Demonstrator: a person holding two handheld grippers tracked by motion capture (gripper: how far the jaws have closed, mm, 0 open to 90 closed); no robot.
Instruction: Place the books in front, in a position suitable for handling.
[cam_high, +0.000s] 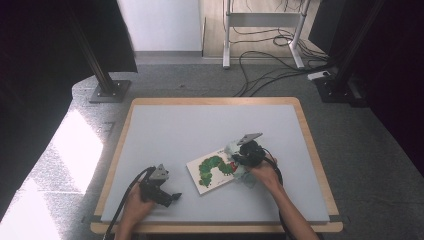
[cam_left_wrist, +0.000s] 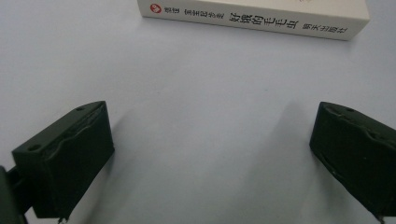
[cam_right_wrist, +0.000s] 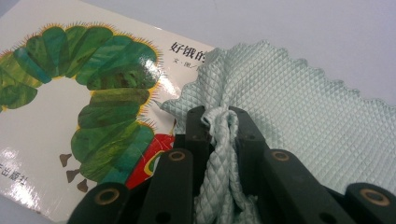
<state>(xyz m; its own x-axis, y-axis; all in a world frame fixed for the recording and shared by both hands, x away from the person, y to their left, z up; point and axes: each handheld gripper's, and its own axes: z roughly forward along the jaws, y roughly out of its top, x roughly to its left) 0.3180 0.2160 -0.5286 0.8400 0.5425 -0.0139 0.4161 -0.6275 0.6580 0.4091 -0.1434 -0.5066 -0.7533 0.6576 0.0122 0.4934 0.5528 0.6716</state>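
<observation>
Right hand-held gripper (cam_right_wrist: 219, 122) pinching bunched pale-green cloth (cam_right_wrist: 289, 107), jaws pressed together on fold; cloth spread over book (cam_high: 212, 170) cover's 3 o'clock edge, likely for wiping cover. Book flat on counter (cam_high: 175, 125), slightly right of centre. Right forearm enters from 6 o'clock, hand angled toward 11. Left hand-held gripper (cam_left_wrist: 210, 154) spread, holding nothing, resting low on counter near 7 o'clock edge, pointed toward book spine, probably standing by to steady book.

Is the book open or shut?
Shut. The book lies flat on the table, cover up; the left gripper view shows its spine with no pages lifted. The cloth partly covers it.
</observation>
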